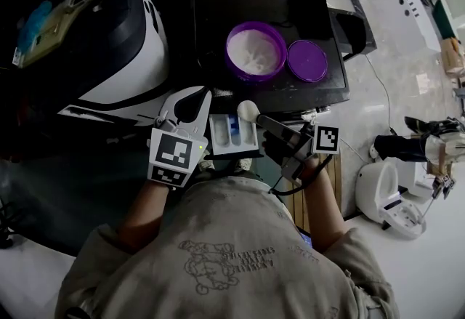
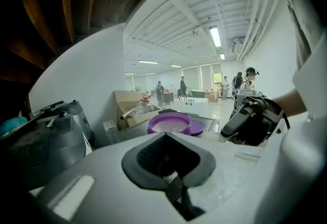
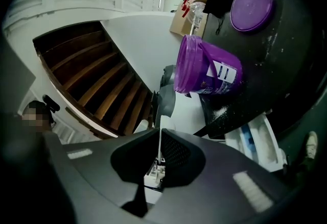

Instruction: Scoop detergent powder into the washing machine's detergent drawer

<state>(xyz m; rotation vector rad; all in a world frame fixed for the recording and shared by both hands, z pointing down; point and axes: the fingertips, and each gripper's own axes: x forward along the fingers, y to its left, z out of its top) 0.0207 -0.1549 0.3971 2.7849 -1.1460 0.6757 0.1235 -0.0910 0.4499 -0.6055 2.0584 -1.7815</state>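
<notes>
Closest to me is the grey printed shirt (image 1: 225, 252), with both bare forearms reaching forward from it toward the washing machine (image 1: 218, 23). On the left arm, the white left gripper (image 1: 197, 96) points ahead and a little to the right. Its marker cube (image 1: 171, 155) faces up at me, and its tips are just beside the left edge of the open detergent drawer (image 1: 231, 137). In the left gripper view its jaws are pressed together with nothing between them.

The right arm angles inward, so the black right gripper (image 1: 265, 121) points forward and left over the drawer's right side. Its jaws are pinching the thin white handle of the scoop (image 1: 248, 110); in the right gripper view I see that handle edge-on between the pads (image 3: 176, 154). The scoop's round white bowl hangs just above the drawer's far right corner. I cannot tell whether it holds powder.

Beyond the drawer, on top of the machine, stands the open purple tub (image 1: 255, 52) with white powder inside. Its purple lid (image 1: 307, 60) lies flat just to the right of it.
</notes>
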